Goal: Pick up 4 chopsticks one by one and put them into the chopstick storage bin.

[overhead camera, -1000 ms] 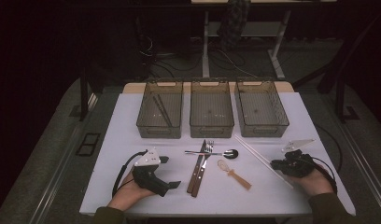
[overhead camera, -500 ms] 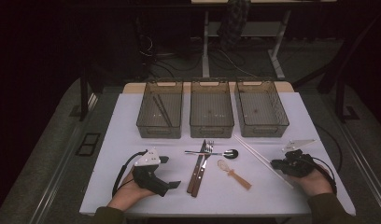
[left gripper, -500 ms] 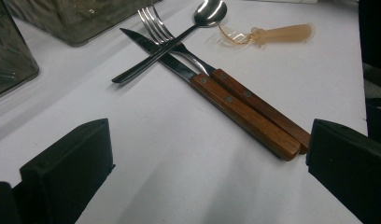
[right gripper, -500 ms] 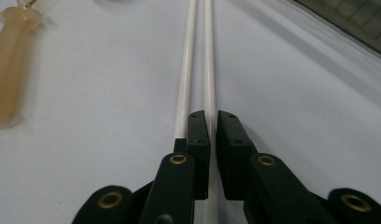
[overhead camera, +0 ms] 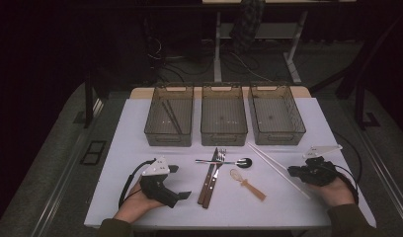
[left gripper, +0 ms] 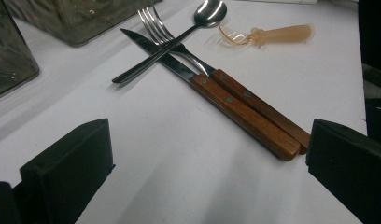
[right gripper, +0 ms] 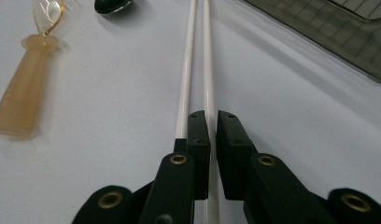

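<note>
**Right gripper pinches a white chopstick beside the cutlery**

Nothing has moved since the earlier frames: both hands and every utensil sit where they were. The right gripper (overhead camera: 294, 171) lies low on the white table (overhead camera: 125, 148), its jaws drawn almost together around one of the pair of white chopsticks (overhead camera: 276, 168); in the right gripper view the gripper (right gripper: 212, 122) has that stick (right gripper: 207, 70) in the narrow gap between its pads while the other stick lies just outside the left jaw. The chopsticks run diagonally right of the wood-handled knife (overhead camera: 208, 180), between it and the right hand. The left gripper (overhead camera: 177, 182) rests left of the knife, jaws spread wide and holding nothing. A wood-handled fork (overhead camera: 215, 175) lies touching the knife, a steel spoon (overhead camera: 224, 161) crosses both, and a translucent amber spoon (overhead camera: 248, 184) lies to the knife's right. Three smoky plastic bins (overhead camera: 224, 116) stand beyond the knife.
</note>
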The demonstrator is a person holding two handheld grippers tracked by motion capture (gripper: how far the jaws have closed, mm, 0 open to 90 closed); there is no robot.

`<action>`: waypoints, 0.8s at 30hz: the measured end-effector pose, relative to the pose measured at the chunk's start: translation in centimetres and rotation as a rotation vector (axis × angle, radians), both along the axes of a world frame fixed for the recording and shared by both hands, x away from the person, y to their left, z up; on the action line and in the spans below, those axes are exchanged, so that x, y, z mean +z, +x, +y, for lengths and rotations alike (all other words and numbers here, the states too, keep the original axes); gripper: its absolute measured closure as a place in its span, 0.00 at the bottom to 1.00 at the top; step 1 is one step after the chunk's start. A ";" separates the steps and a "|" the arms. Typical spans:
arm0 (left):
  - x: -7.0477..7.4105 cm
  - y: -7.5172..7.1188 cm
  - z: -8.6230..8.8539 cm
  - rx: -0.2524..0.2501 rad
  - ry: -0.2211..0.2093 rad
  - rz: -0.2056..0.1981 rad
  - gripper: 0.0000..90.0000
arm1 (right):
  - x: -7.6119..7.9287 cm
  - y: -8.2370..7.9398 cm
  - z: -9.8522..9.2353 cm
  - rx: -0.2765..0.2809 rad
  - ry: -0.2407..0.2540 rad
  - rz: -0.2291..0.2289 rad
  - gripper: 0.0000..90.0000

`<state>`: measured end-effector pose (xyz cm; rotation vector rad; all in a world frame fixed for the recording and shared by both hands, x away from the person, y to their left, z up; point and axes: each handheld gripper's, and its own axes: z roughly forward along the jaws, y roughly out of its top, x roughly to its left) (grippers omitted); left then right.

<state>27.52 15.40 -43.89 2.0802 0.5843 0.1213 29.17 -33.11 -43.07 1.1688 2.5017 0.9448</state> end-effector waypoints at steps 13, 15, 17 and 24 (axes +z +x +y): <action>0.0 0.0 0.0 -0.002 0.000 0.000 0.00 | 1.4 -0.4 -0.9 0.006 0.083 -0.028 0.93; 0.0 0.0 0.0 -0.001 -0.002 0.001 0.00 | 1.7 -0.6 -1.1 0.005 0.100 -0.035 0.93; 0.0 0.0 0.0 -0.003 0.000 0.001 0.00 | 2.0 -0.7 -1.2 0.005 0.117 -0.047 0.93; 0.0 0.0 0.0 -0.003 -0.001 0.002 0.00 | 2.6 -0.9 -1.3 0.023 0.150 -0.057 0.93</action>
